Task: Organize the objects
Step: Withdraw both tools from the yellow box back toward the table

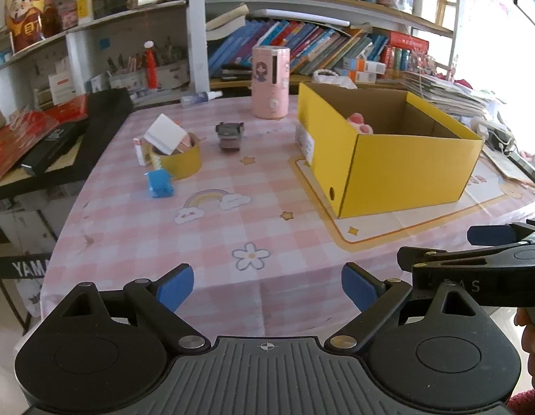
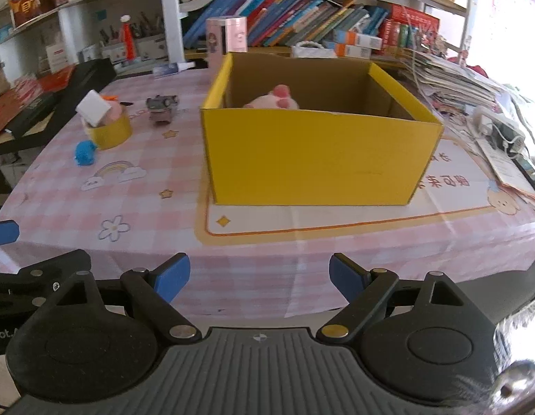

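Observation:
A yellow cardboard box stands open on the pink checked table; it also shows in the right wrist view. A pink plush toy lies inside it. To the left lie a blue toy, a yellow tape roll holding a white card and pink things, and a small grey toy car. My left gripper is open and empty above the table's near edge. My right gripper is open and empty in front of the box.
A tall pink canister stands behind the box. A small spray bottle lies at the table's far edge. Black cases sit on the left. Bookshelves fill the back. Papers and cables pile up on the right.

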